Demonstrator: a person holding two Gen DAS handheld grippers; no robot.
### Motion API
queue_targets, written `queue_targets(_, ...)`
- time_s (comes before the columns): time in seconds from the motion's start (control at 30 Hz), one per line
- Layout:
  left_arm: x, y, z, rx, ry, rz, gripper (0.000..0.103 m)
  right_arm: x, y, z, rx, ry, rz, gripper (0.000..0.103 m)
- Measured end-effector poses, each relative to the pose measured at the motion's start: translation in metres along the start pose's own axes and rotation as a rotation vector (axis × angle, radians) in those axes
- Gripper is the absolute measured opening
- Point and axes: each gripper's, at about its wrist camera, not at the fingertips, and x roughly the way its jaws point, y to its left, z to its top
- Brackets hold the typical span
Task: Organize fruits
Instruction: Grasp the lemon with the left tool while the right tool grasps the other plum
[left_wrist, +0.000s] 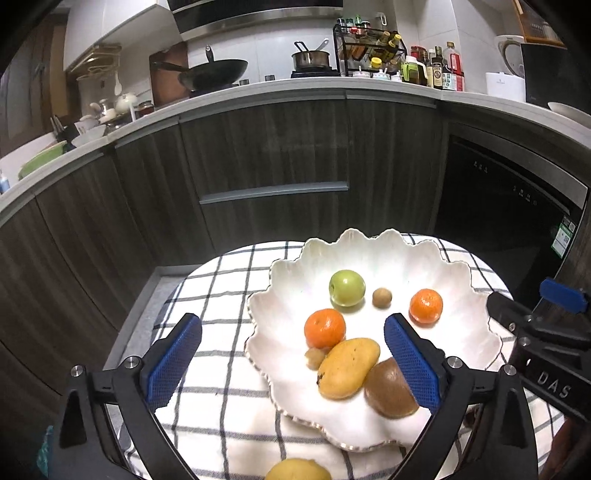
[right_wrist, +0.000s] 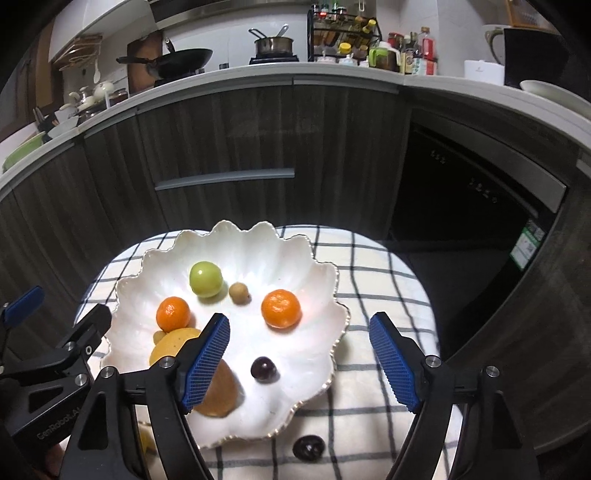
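the left gripper (left_wrist: 293, 360) has its jaws wide apart and holds nothing. its right blue pad (left_wrist: 412, 363) sits in front of the brown kiwi (left_wrist: 388, 389), but i cannot tell if they touch. the right gripper (right_wrist: 299, 363) also has its jaws wide apart and holds nothing.

the table has a checked cloth (left_wrist: 218, 384) on it, and a big white shell-shaped plate (right_wrist: 236, 251) sits on the cloth.

on the plate, going big to small: one yellow mango (left_wrist: 349, 369), one kiwi, two oranges (left_wrist: 325, 328) (left_wrist: 426, 305), one green apple (left_wrist: 347, 288), one dark grape (right_wrist: 264, 369) and two small tan round fruits (left_wrist: 381, 297) (left_wrist: 314, 358).

the mango lies at 7 o'clock on the plate. its long side runs from 7 o'clock up to 1 o'clock, with its dark tip at the low end. it is right next to the kiwi, the left orange and the lower tan fruit.

off the plate, on the cloth, there is one more dark grape (right_wrist: 308, 448) at 6 o'clock, and one yellow lemon (left_wrist: 297, 469) at the bottom edge of the left wrist view.
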Motion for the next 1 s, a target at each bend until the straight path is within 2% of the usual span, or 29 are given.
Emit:
queue_targets(0.33, -0.030, -0.002, -0.023, -0.016, -0.008, 0.012, 0.102, -0.026, -0.014, -0.025, 0.056, -0.011, -0.034, 0.079)
queue_targets(0.7, -0.032, -0.005, -0.058, -0.024, 0.051, -0.006, 0.102, -0.022, -0.018, -0.060, 0.068, 0.046, -0.057, 0.079)
queue_targets(1.0, -0.036, 0.001, -0.081, -0.027, 0.050, 0.016, 0.102, -0.016, -0.016, -0.082, 0.042, 0.083, -0.083, 0.079)
